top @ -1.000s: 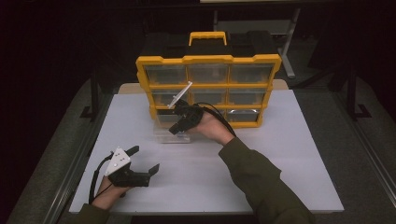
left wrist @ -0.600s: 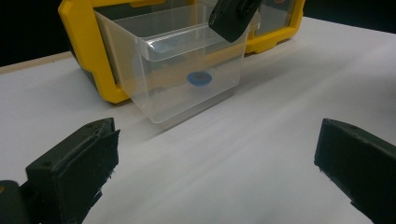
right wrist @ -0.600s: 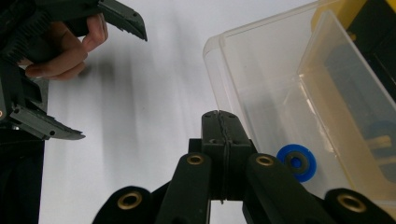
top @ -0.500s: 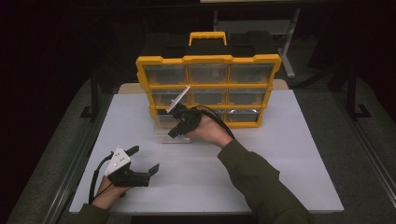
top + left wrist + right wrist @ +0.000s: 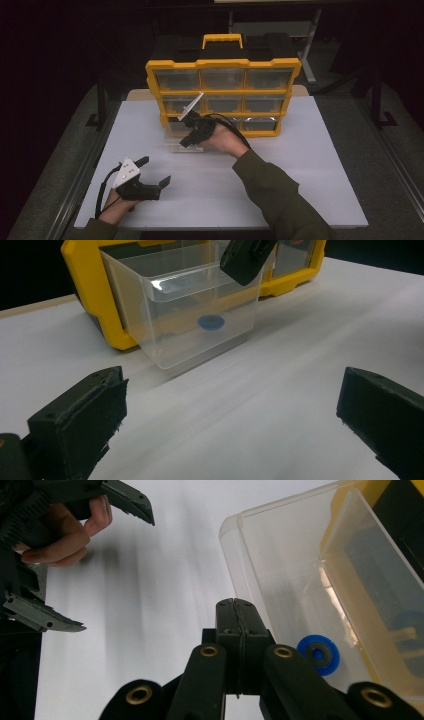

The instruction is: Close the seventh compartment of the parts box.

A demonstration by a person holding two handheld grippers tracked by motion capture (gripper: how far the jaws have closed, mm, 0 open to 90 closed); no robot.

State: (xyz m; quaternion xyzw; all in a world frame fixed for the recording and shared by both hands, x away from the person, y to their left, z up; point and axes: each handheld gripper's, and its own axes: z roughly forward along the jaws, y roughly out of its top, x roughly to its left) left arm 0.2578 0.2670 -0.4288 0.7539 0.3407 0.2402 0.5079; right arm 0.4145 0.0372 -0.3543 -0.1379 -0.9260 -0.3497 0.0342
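Note:
A yellow organizer (image 5: 222, 64) with clear drawers stands at the back of the white table (image 5: 300, 180). Its bottom-left clear drawer (image 5: 172, 144) (image 5: 200, 315) (image 5: 280, 565) is pulled out onto the table, and a blue washer (image 5: 210, 322) (image 5: 318, 654) lies on its floor. My right gripper (image 5: 184, 142) (image 5: 235, 605) is shut with nothing between its jaws, its tips at the drawer's front wall, just outside it. My left gripper (image 5: 156, 170) (image 5: 232, 410) rests wide open near the front left of the table, facing the drawer.
The organizer has a yellow handle (image 5: 222, 39) on top and a dark case behind it. Dark floor surrounds the table, with metal stand legs (image 5: 310, 60) at the back right. Bare white tabletop lies right of my right forearm (image 5: 280, 195).
My right gripper has moved down and toward the near left, from the organizer's face to the drawer's front. The left gripper has stayed in place.

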